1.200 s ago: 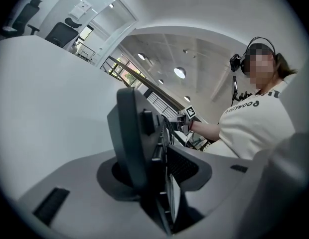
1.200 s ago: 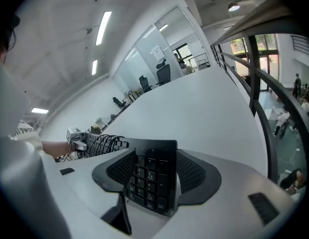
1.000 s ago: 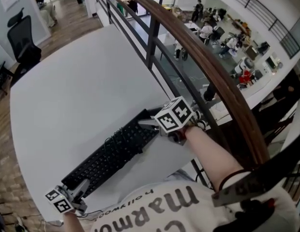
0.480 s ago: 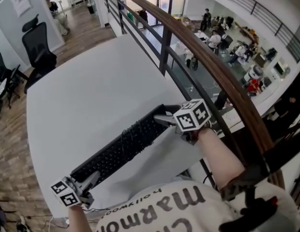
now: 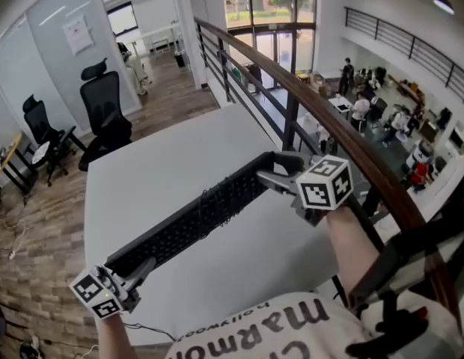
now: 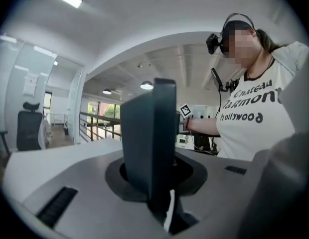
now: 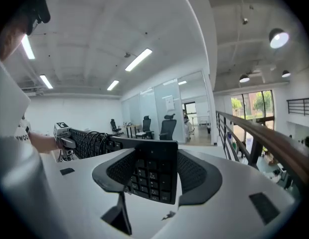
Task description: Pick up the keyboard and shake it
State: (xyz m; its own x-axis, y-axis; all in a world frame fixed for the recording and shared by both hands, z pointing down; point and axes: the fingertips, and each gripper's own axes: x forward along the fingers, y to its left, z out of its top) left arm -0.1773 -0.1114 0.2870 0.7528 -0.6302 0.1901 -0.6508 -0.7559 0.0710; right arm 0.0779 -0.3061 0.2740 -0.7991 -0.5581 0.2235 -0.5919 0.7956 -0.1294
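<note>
The black keyboard [image 5: 194,223] is pinched at its ends by the left gripper [image 5: 141,269], jaws just closed, and the right gripper [image 5: 271,176]. Short, even shakes are advised, with both grips kept tight.

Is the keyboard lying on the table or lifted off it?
Lifted: the left tool and right tool hold the keyboard by its ends, above the table.
</note>
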